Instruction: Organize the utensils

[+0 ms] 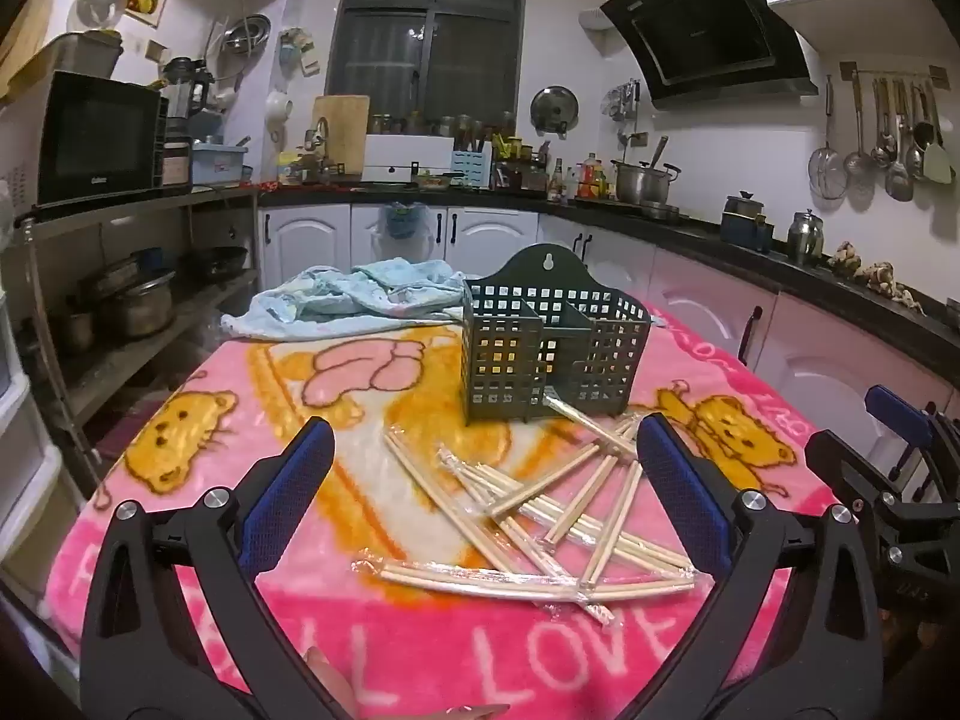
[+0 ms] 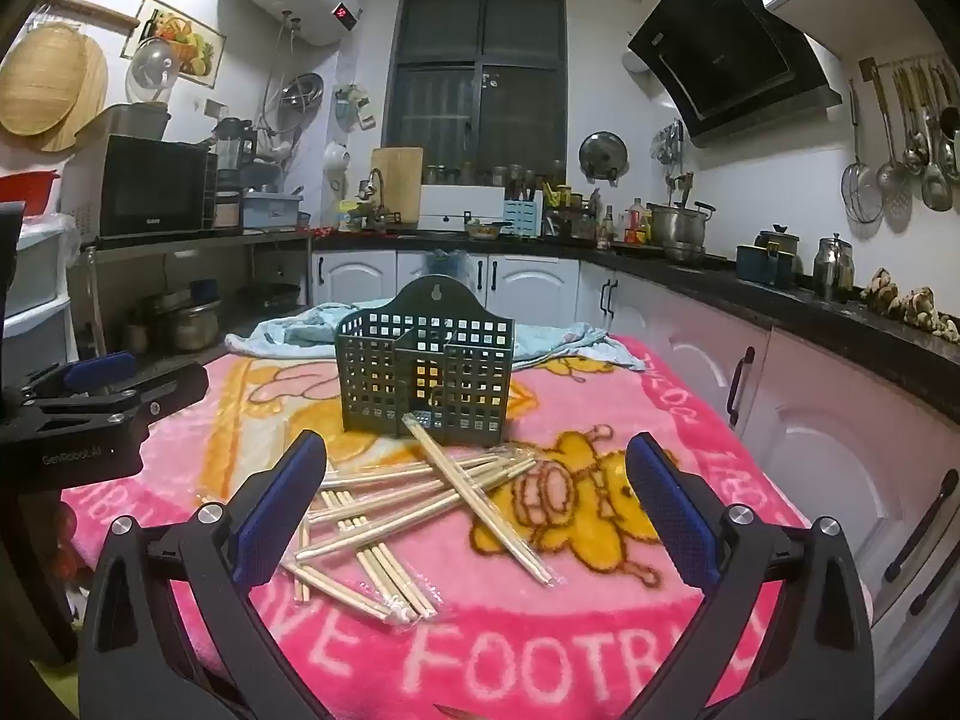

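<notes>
A dark green perforated utensil holder (image 1: 549, 348) with compartments stands upright on the pink blanket; it also shows in the right wrist view (image 2: 423, 375). Several plastic-wrapped pairs of wooden chopsticks (image 1: 540, 516) lie scattered in front of it, also seen in the right wrist view (image 2: 414, 510). One pair leans against the holder's base. My left gripper (image 1: 486, 450) is open and empty, hovering above the chopstick pile. My right gripper (image 2: 477, 462) is open and empty, also above the pile. Each gripper shows at the edge of the other's view.
A pink cartoon blanket (image 1: 240, 420) covers the table. A light blue towel (image 1: 348, 300) lies crumpled behind the holder. Kitchen counters (image 2: 780, 300), cabinets and a shelf with a microwave (image 1: 96, 138) surround the table.
</notes>
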`<action>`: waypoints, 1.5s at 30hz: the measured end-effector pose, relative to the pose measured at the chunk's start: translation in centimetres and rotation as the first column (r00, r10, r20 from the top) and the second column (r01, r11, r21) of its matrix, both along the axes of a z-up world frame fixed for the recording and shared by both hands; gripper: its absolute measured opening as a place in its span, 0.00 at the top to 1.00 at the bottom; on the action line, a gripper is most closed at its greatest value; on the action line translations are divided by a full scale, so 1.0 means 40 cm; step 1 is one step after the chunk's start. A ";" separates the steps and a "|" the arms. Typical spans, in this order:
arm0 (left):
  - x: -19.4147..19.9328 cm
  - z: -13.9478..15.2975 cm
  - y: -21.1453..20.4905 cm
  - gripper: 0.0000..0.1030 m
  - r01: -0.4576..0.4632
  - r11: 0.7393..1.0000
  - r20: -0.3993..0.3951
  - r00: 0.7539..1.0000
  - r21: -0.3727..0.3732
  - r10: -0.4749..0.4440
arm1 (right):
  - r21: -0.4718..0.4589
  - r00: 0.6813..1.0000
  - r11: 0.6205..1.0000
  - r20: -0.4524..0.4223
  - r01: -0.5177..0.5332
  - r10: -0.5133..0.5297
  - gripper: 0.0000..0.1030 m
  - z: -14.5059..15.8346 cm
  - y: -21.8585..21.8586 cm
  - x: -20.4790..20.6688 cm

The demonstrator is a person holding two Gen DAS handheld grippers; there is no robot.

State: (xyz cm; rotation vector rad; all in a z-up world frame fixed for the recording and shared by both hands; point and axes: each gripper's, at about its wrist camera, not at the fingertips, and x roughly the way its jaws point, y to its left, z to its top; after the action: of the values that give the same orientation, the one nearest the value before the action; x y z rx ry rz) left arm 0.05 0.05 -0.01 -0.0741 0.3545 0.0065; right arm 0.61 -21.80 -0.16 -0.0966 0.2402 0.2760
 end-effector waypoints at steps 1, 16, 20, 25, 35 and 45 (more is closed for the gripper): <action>-0.001 0.000 0.000 0.09 -0.002 1.000 0.004 1.000 0.001 0.002 | -0.001 1.000 1.000 -0.004 -0.002 0.002 0.06 0.000 0.000 0.001; 0.000 0.000 0.000 0.09 -0.001 1.000 0.002 1.000 0.000 0.001 | -0.001 1.000 1.000 -0.008 -0.002 0.002 0.06 0.003 -0.002 0.000; 0.000 0.000 0.000 0.09 -0.001 1.000 0.002 1.000 0.000 0.001 | 0.000 1.000 1.000 -0.009 0.000 0.000 0.06 0.002 -0.002 0.001; 0.000 0.000 0.000 0.09 -0.001 1.000 0.003 1.000 0.000 0.001 | 0.000 1.000 1.000 -0.010 0.001 -0.001 0.06 0.003 -0.003 0.001; 0.000 0.000 0.000 0.09 -0.002 1.000 0.003 1.000 0.001 0.002 | 0.003 1.000 1.000 -0.009 0.000 0.000 0.06 0.004 -0.004 0.002; 0.000 0.000 0.000 0.09 -0.002 1.000 0.003 1.000 0.002 0.002 | 0.002 1.000 1.000 -0.012 -0.001 0.001 0.06 0.003 -0.004 0.003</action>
State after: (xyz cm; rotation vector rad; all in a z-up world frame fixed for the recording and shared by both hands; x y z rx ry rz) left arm 0.04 0.03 0.00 -0.0725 0.3515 0.0089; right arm 0.75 -21.97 -0.05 -0.0929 0.2514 0.2777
